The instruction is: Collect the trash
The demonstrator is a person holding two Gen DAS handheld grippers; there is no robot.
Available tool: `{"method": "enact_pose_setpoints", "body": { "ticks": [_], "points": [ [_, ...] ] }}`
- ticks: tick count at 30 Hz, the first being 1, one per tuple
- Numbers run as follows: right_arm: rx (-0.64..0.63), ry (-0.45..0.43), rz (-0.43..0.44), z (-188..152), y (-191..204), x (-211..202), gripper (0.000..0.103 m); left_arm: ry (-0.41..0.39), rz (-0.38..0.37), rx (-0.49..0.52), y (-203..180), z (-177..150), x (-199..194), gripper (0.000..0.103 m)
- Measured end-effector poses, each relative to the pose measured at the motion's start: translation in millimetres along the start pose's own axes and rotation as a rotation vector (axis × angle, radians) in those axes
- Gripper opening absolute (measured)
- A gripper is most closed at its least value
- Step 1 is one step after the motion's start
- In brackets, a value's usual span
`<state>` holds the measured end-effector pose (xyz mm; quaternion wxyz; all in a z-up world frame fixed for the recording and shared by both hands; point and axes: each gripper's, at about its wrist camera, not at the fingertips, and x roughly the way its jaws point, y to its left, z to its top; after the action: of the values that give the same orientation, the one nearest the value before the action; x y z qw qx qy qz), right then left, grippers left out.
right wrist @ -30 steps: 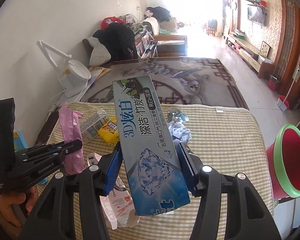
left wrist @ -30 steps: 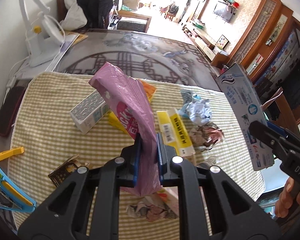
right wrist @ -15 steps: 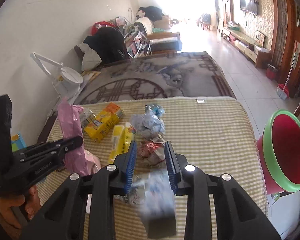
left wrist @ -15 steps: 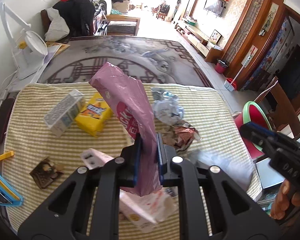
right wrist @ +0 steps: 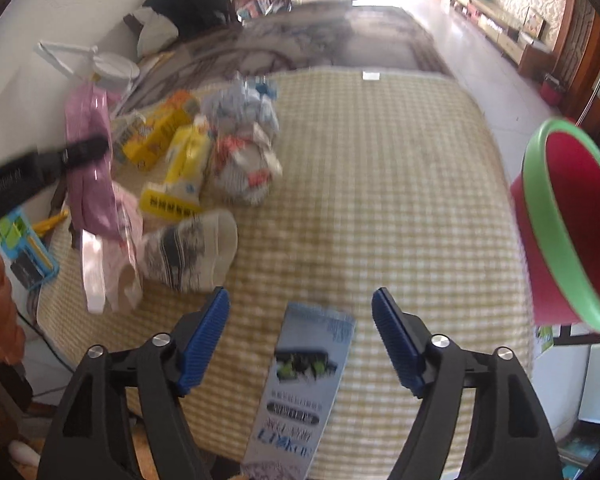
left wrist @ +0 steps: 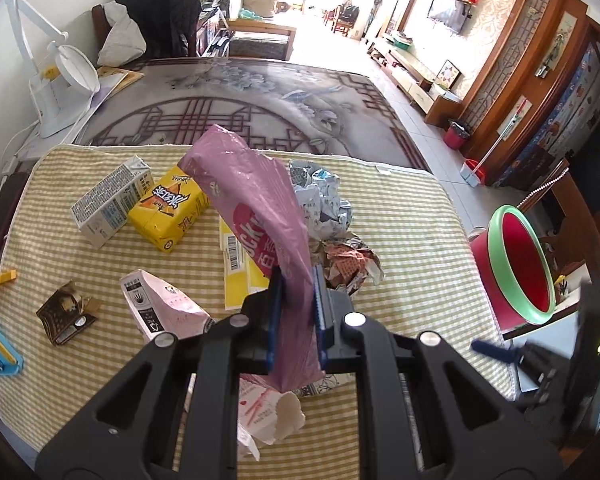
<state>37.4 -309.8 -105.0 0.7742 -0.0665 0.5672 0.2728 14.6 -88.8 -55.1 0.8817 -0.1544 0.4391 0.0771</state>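
With the left gripper (left wrist: pixel 296 312) clamped on the pink wrapper (left wrist: pixel 256 216), the right gripper (right wrist: pixel 300 328), jaws just opened wide, should straddle the toothpaste box (right wrist: pixel 300 384) squarely before closing.

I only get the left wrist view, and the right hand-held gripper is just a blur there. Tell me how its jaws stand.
Observer: The right hand-held gripper is open; its jaws have just been opening.
Operator: Report what is between them.
Observer: A toothpaste box lies on the checked cloth at its near edge, between the jaws and clear of both pads.
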Motion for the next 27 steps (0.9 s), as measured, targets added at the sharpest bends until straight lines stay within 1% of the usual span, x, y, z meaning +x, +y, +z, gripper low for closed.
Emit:
{"method": "enact_pose_setpoints", "body": {
  "ticks": [4, 7, 9, 10, 11, 14, 17, 22, 27],
  "points": [
    [-0.026, 0.083, -0.043, -25.2, 4.4, 16.3, 0.075, -0.001, 0.006, 0.008, -9.5, 0.9, 0.7, 0.014],
    [-0.094, 0.132, -0.089, -40.5, 9.9, 26.8, 0.074, 0.001, 0.005, 0.024, -20.8, 1.3, 1.6, 0.014],
    [-0.120, 0.144, -0.093, -48.2, 11.5, 29.1, 0.064, 0.003, 0.002, 0.040, -29.0, 1.5, 2.5, 0.014],
    [-0.118, 0.144, -0.071, -50.2, 10.6, 27.8, 0.056, 0.002, 0.002, 0.045, -30.4, 1.7, 3.1, 0.014],
    [-0.116, 0.138, -0.057, -51.4, 9.9, 25.1, 0.055, 0.002, 0.000, 0.051, -33.4, 1.6, 3.7, 0.014],
    [-0.123, 0.089, -0.052, -52.8, 5.7, 11.4, 0.052, 0.009, -0.009, 0.064, -43.5, 0.5, 6.8, 0.014],
    [-0.087, 0.023, -0.040, -50.2, -9.8, -9.8, 0.051, 0.014, -0.017, 0.078, -53.6, 0.0, 9.0, 0.014],
    [0.020, -0.107, -0.053, -37.0, -54.3, -52.2, 0.050, 0.001, -0.032, 0.102, -73.2, 0.1, 5.8, 0.014],
    [0.127, -0.269, -0.115, -22.5, -109.1, -100.7, 0.050, -0.008, -0.042, 0.129, -97.0, 0.4, 5.8, 0.014]
  ]
}}
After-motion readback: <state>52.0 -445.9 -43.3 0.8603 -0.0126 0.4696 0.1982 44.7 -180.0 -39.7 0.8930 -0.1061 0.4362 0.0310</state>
